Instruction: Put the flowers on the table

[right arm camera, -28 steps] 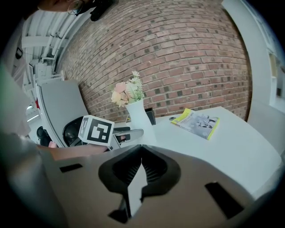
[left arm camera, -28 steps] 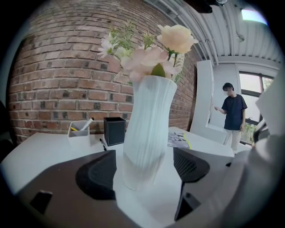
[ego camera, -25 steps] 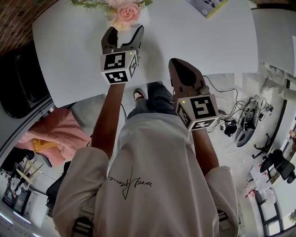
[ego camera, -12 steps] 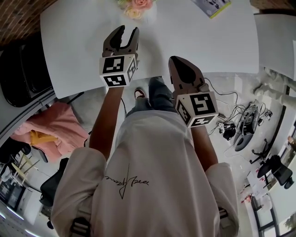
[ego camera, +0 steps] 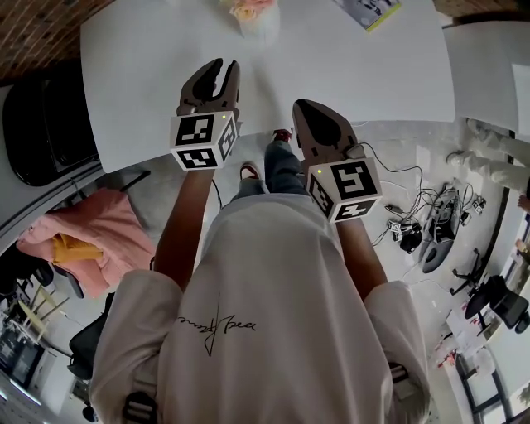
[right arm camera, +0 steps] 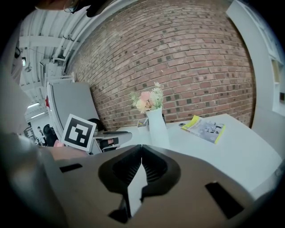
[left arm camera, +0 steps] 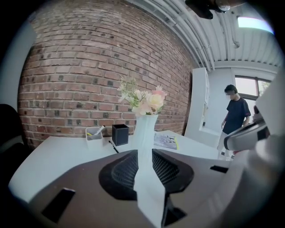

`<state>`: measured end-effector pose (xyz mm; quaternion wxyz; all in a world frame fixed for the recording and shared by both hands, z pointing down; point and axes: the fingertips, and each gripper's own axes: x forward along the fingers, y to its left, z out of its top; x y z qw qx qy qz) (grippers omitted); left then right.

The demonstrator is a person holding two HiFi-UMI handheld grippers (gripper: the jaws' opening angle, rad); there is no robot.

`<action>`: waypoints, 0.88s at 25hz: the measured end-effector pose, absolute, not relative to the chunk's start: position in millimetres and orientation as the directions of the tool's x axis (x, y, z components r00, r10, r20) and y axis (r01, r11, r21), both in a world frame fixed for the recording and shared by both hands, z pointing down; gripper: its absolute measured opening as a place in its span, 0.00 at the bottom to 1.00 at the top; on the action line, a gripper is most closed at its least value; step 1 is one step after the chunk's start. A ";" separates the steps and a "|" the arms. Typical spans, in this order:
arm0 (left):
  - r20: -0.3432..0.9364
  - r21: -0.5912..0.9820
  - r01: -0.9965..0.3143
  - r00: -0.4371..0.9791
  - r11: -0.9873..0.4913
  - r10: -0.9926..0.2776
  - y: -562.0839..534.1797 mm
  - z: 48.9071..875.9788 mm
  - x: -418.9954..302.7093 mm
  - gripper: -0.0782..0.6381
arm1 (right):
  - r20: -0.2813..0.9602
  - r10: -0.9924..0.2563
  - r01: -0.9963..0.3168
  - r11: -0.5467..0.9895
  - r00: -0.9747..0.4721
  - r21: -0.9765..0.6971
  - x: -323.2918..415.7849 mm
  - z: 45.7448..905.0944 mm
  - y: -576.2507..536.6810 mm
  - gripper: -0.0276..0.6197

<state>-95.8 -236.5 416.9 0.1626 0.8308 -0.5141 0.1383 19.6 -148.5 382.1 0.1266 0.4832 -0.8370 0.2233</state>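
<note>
Flowers [ego camera: 248, 10] in a white vase [left arm camera: 144, 129], upright on the bench [ego camera: 149, 74], toward its far side and well apart from both tongs. Judged from that: placing done, nothing more to carry.

Left tongs [ego camera: 217, 68]: closing, a narrow gap between the jaws, nothing in it, only the distant vase seen through the slot. Right tongs [ego camera: 308, 109]: clenched, tips together, empty. Both hanging over the near edge of the bench.

Possible trouble: tall, slim vase with a leafy top, likely top-heavy. Any forward swing of either tongs against its neck probably enough to tip it, toward the booklet [right arm camera: 205, 127] on the far right or onto the pen [left arm camera: 112, 146]. Also a knock against the near edge of the bench, enough to rock it. Best kept clear.

Head view: flowers cut off by the top of the picture, vase barely seen, far edge not shown; useful mainly for the open stretch of bench between tongs and vase. Left gripper view: whole vase standing straight, plus a clear cup [left arm camera: 93, 133] and a black box [left arm camera: 120, 134] behind it to the left, near the brick wall [left arm camera: 89, 67], and a person [left arm camera: 234, 113] standing off to the right, none of it in the head view. Right gripper view: booklet lying flat to the right of the vase, and the left tongs off to the left.
</note>
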 end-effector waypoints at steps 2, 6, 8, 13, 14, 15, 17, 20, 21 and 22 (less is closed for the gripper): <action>0.394 0.119 -0.898 0.435 -0.424 -0.810 -227.9 411.1 -98.4 0.23 | 0.422 -0.753 -0.863 0.440 -0.505 -0.248 13.0 378.8 -142.5 0.08; 0.384 0.113 -0.891 0.447 -0.439 -0.808 -208.8 398.6 -98.5 0.20 | 0.407 -0.756 -0.859 0.449 -0.512 -0.246 5.8 371.2 -130.9 0.08; 0.375 0.108 -0.889 0.452 -0.446 -0.810 -200.6 391.0 -97.1 0.19 | 0.398 -0.760 -0.858 0.454 -0.514 -0.240 5.9 366.0 -126.7 0.08; 0.373 0.087 -0.887 0.451 -0.453 -0.811 -176.3 381.2 -102.1 0.14 | 0.382 -0.765 -0.855 0.462 -0.519 -0.238 -0.3 358.1 -110.3 0.08; 0.374 0.089 -0.888 0.450 -0.452 -0.811 -171.4 380.2 -103.6 0.14 | 0.380 -0.764 -0.853 0.465 -0.521 -0.236 -2.3 357.0 -106.5 0.08; 0.374 0.091 -0.889 0.449 -0.449 -0.811 -166.8 378.9 -105.2 0.13 | 0.378 -0.763 -0.852 0.469 -0.524 -0.235 -4.3 355.6 -103.0 0.08; 0.369 0.097 -0.892 0.444 -0.441 -0.816 -158.4 375.1 -108.6 0.13 | 0.371 -0.763 -0.849 0.474 -0.529 -0.234 -7.7 352.3 -97.1 0.08; 0.356 0.110 -0.895 0.442 -0.433 -0.823 -144.6 368.4 -112.2 0.13 | 0.369 -0.764 -0.848 0.481 -0.529 -0.221 -10.5 347.8 -88.0 0.08; 0.354 0.116 -0.894 0.445 -0.433 -0.823 -139.7 366.8 -113.5 0.12 | 0.370 -0.764 -0.849 0.482 -0.528 -0.215 -11.7 346.4 -84.8 0.08; 0.353 0.122 -0.893 0.448 -0.434 -0.822 -135.0 365.5 -115.2 0.12 | 0.372 -0.764 -0.850 0.484 -0.527 -0.209 -13.4 345.0 -81.8 0.08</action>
